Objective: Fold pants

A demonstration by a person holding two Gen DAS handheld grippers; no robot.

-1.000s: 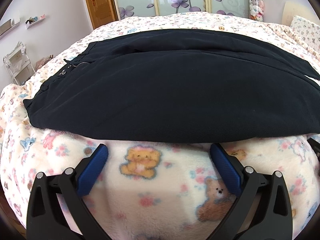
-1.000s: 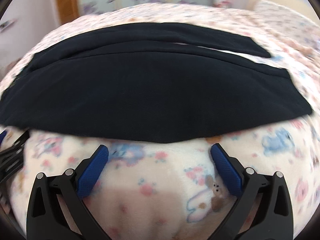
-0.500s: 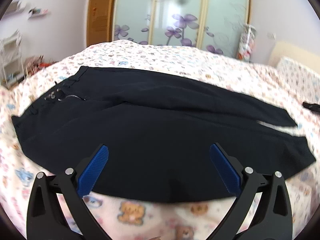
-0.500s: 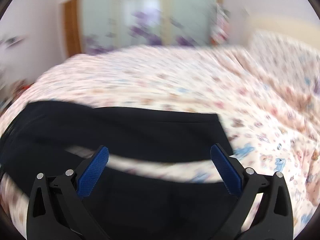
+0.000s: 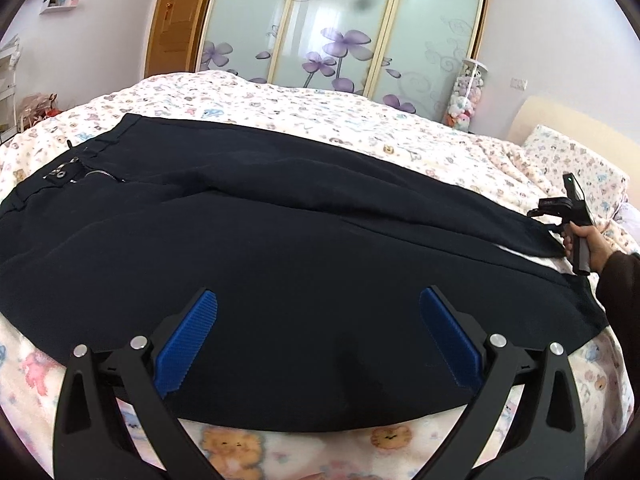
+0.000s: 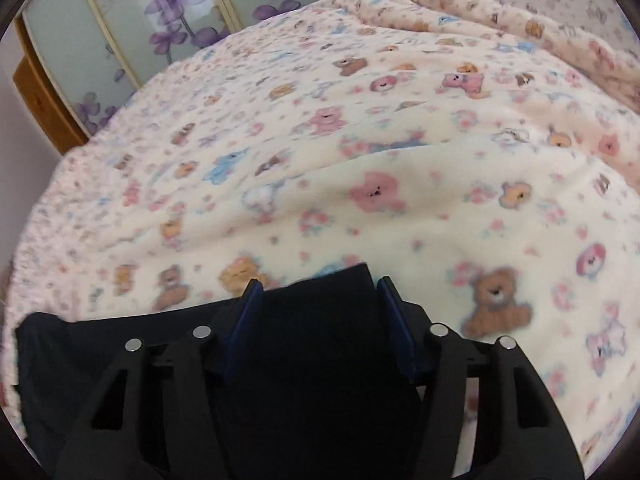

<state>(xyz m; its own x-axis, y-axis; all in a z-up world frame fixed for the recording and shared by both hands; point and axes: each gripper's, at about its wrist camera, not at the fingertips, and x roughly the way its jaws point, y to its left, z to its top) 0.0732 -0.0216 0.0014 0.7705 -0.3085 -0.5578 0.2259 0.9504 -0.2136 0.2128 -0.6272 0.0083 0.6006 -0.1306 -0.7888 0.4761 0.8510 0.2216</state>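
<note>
Dark navy pants lie flat across the bed, waistband and zipper at the left, leg ends at the right. My left gripper is open, its blue pads hovering over the near leg's front edge. In the left wrist view, my right gripper sits at the far leg's end, held by a hand. In the right wrist view my right gripper has its jaws partly closed around the leg end of the pants; the gap is still wide, with fabric between the pads.
The bed is covered by a cream blanket with a teddy bear print. A pillow and headboard lie at the right. Sliding wardrobe doors with purple flowers and a wooden door stand behind the bed.
My left gripper rose and moved forward over the pants. My right gripper swung to the far leg's end, dropped onto it and narrowed its jaws around the fabric.
</note>
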